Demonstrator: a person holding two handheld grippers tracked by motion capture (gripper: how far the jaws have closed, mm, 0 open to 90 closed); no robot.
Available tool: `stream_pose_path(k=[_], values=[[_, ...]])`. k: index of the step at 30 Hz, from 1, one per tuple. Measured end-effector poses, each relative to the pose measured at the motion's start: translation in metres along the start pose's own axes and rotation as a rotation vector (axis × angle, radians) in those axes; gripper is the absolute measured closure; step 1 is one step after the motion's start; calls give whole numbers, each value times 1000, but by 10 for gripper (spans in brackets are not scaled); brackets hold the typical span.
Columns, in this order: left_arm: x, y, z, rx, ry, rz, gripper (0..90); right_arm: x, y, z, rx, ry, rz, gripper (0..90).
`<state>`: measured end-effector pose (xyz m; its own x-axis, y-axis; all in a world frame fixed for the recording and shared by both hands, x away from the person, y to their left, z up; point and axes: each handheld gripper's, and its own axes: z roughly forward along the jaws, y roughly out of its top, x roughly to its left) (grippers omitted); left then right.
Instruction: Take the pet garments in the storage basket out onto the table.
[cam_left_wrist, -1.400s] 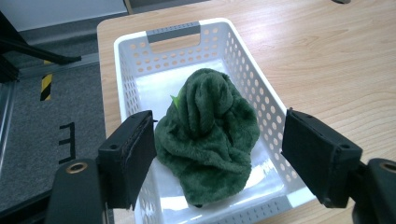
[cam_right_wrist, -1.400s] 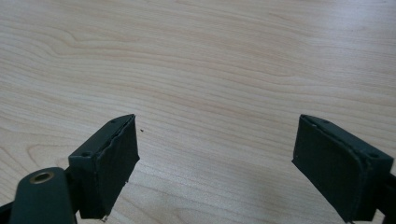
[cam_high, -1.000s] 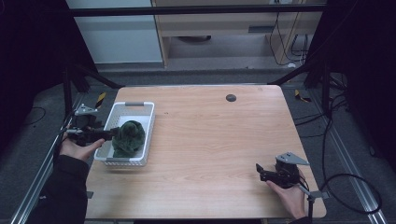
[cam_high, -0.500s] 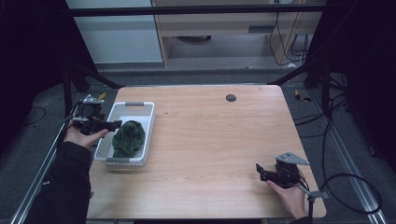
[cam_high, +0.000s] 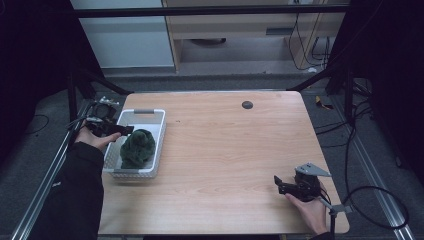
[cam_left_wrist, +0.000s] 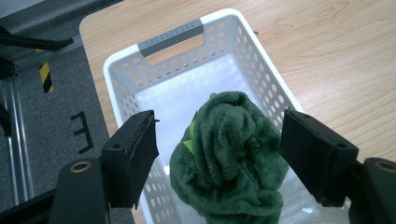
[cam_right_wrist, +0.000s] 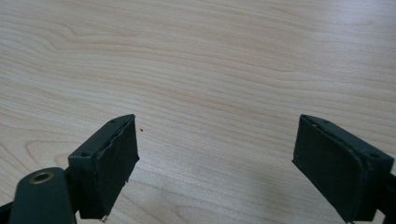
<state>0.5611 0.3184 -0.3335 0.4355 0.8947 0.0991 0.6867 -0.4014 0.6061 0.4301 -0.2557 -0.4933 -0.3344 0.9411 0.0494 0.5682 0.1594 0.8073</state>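
A white perforated basket (cam_high: 142, 112) stands at the table's left edge with a bunched dark green cloth (cam_high: 138, 147) inside it. My left gripper (cam_high: 127, 130) hovers over the basket's left rim, its fingers pointing at the top of the cloth. In the left gripper view the jaws (cam_left_wrist: 217, 126) stand open, wide apart above the green cloth (cam_left_wrist: 229, 158) in the basket (cam_left_wrist: 173, 37), touching neither. My right gripper (cam_high: 278, 185) rests low near the table's front right corner. It is open over bare wood (cam_right_wrist: 215, 135), with nothing between its fingers.
The wooden table (cam_high: 225, 150) has a small dark round hole (cam_high: 247, 104) near its far edge. Dark metal frame rails run along both sides. A cable (cam_high: 370, 195) trails off the right gripper over the grey floor.
My left gripper has moved up and toward the basket's far end, away from the cloth's side. The cloth stays in the basket. The right gripper has not moved.
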Motion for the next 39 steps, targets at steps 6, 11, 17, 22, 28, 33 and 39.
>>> stream_pose_path(k=[6, 11, 17, 22, 28, 33, 39], values=[[3, 2, 11, 35, -3, 3, 264, 0, 0, 1, 4, 0, -1, 137], [2, 2, 19, 67, -3, 19, 263, 0, -1, 1, 10, 1, -6, 137], [1, 2, 29, 107, -2, 29, 268, 0, -1, 2, 12, 1, -6, 137], [0, 3, 36, 136, -8, 38, 270, 1, -1, 3, 19, 3, -6, 136], [-1, 2, 45, 174, -9, 55, 278, 0, -1, 3, 17, 2, -8, 136], [-2, 2, 52, 202, -15, 67, 281, 0, -1, 3, 18, 2, -8, 135], [-2, 2, 58, 231, -13, 72, 301, 0, -1, 3, 21, 2, -8, 135]])
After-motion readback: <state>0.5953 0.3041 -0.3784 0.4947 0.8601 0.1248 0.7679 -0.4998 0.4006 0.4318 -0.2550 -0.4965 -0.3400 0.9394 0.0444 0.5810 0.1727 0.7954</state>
